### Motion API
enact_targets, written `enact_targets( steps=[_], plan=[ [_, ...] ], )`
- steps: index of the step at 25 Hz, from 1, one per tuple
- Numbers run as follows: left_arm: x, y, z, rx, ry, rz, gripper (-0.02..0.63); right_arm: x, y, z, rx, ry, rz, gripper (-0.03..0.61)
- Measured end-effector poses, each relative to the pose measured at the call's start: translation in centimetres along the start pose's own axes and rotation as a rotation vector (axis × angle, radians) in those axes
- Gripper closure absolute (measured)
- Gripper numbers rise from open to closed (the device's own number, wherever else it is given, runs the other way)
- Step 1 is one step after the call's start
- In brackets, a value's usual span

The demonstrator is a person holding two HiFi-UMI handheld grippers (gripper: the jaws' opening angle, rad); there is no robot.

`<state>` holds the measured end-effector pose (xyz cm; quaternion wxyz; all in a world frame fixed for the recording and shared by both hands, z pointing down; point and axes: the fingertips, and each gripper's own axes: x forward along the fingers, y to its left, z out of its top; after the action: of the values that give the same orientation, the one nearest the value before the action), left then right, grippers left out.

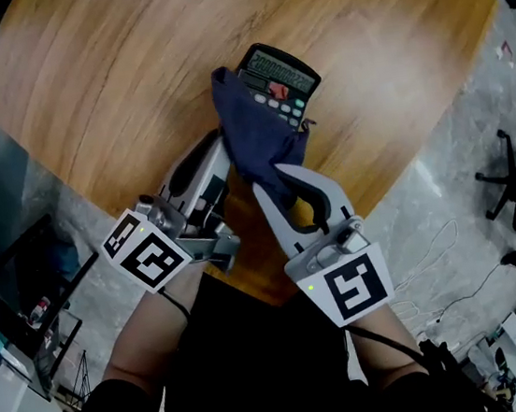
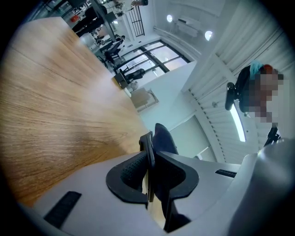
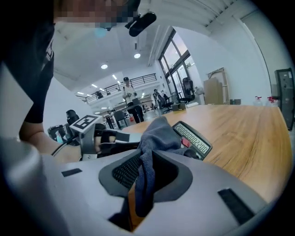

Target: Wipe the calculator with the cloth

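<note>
A black calculator (image 1: 277, 79) with a grey display and a red key is held tilted over the wooden table (image 1: 112, 97). My left gripper (image 1: 221, 151) is shut on its left edge, which shows as a thin dark edge (image 2: 149, 152) between the pads of the left gripper (image 2: 150, 162). A dark blue cloth (image 1: 254, 140) drapes over the calculator's lower half. My right gripper (image 1: 278, 173) is shut on the cloth's hanging end. In the right gripper view the cloth (image 3: 146, 156) runs between the jaws of the right gripper (image 3: 142, 177) up to the calculator (image 3: 193, 138).
The round table's front edge (image 1: 250, 291) is close to the person. On the grey floor at the right are an office chair base (image 1: 509, 181) and loose cables (image 1: 434, 252). The left gripper's marker cube (image 3: 85, 122) shows in the right gripper view.
</note>
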<state>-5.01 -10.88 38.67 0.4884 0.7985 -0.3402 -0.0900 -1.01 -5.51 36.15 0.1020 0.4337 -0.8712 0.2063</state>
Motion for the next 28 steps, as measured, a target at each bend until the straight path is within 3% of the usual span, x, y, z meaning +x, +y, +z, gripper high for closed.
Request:
enact_targets(
  steps=[3, 9, 12, 15, 23, 28],
  plan=[
    [0.3, 0.2, -0.1, -0.008, -0.005, -0.006, 0.548, -1.0, -0.1, -0.6, 0.020, 0.019, -0.007, 0.506],
    [-0.2, -0.2, -0.1, -0.031, -0.010, -0.031, 0.548, -2.4, -8.2, 2.8, 0.016, -0.100, -0.249, 0.506],
    [-0.1, -0.3, -0.3, -0.042, -0.001, -0.043, 0.548, -1.6, -11.2, 3.3, 0.022, -0.097, -0.302, 0.506],
    [-0.1, -0.3, -0.3, -0.069, -0.007, -0.043, 0.548, -0.2, -9.9, 2.6, 0.012, -0.060, -0.238, 0.506],
    [-0.1, -0.2, 0.6, -0.102, -0.054, -0.022, 0.548, -1.4, 0.3, 0.0, 0.019, -0.059, 0.023, 0.506],
    [-0.2, -0.7, 1.9, -0.149, -0.097, -0.054, 0.548, -2.8, 3.4, -4.0, -0.037, 0.020, 0.126, 0.506]
  ],
)
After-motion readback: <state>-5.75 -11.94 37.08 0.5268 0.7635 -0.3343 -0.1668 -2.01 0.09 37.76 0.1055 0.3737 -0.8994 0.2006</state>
